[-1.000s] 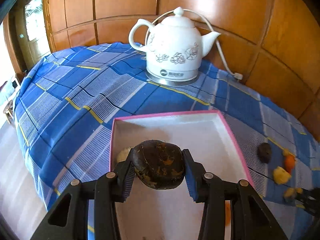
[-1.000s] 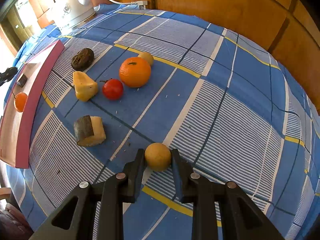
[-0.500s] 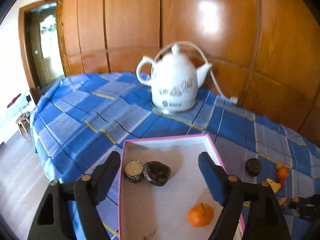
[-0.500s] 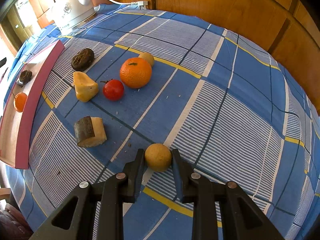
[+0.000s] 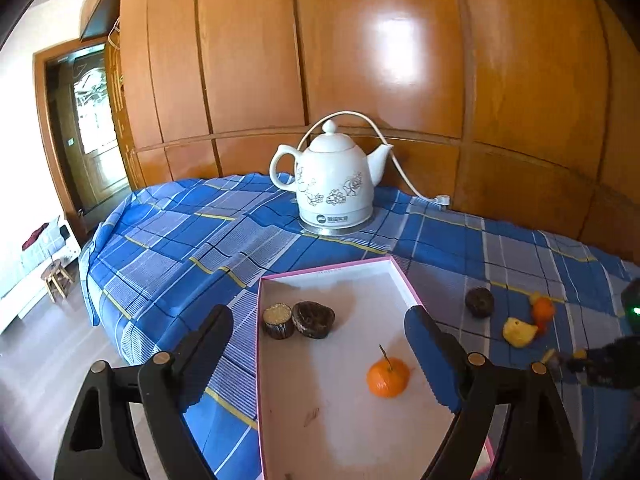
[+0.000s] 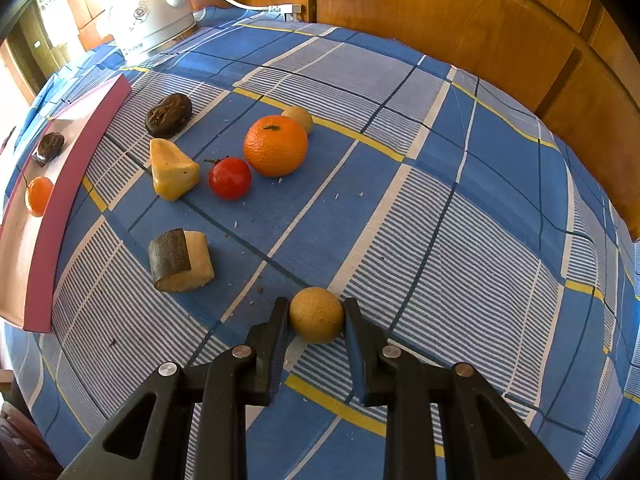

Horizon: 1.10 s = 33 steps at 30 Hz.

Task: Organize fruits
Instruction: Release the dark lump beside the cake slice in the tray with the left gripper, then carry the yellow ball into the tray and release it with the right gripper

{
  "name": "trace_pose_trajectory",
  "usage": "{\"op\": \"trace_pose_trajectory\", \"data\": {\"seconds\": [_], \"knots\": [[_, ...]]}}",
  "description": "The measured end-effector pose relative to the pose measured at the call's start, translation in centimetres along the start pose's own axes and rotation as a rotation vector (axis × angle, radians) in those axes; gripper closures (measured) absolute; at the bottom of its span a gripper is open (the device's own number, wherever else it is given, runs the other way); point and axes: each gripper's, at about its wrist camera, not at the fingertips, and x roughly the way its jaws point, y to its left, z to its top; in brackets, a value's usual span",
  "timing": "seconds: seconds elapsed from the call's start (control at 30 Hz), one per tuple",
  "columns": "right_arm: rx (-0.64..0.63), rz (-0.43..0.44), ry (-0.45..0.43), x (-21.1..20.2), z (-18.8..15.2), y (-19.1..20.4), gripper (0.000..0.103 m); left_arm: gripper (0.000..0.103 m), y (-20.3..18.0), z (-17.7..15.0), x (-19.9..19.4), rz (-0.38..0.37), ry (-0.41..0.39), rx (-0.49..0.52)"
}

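While the left gripper (image 5: 318,354) hangs above the pink-edged tray (image 5: 332,274), its jaws have just been opening and now stand wide apart with nothing between them. Down in the tray lie a dark wrinkled fruit (image 5: 313,319), a dark-skinned cut piece (image 5: 278,320) touching it, and a small stemmed orange (image 5: 388,376) nearer the gripper. The tray sits on the blue checked cloth (image 6: 460,208) of the worktop, with a white kettle (image 5: 332,184) behind it against the wood panelling.

Over to the side, the right gripper (image 6: 316,322) points steeply down, its jaws closed tight on a small round tan fruit (image 6: 316,314) that rests on the cloth. Beyond it wait a big orange (image 6: 276,145), a red tomato-like fruit (image 6: 229,178), a yellow wedge (image 6: 173,170), a bark-skinned chunk (image 6: 180,261), another dark wrinkled piece (image 6: 168,115) and a second tan ball (image 6: 299,118) just behind the orange.
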Motion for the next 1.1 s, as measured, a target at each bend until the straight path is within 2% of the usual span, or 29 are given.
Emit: {"op": "trace_pose_trajectory", "data": {"seconds": [0.53,1.0,1.1], "knots": [[-0.005,0.005,-0.033,-0.2,-0.5,0.0,0.075,0.015,-4.2,-1.8,-2.6,-0.189,-0.014,0.129],[0.052,-0.033,-0.004,-0.2,0.4,0.4,0.077,0.015,-4.0,-1.9,-3.6,-0.214,-0.031,0.133],[0.092,-0.005,-0.027,-0.9,1.0,0.8,0.077,0.015,-3.6,-1.9,-3.6,-0.207,-0.032,0.129]]}}
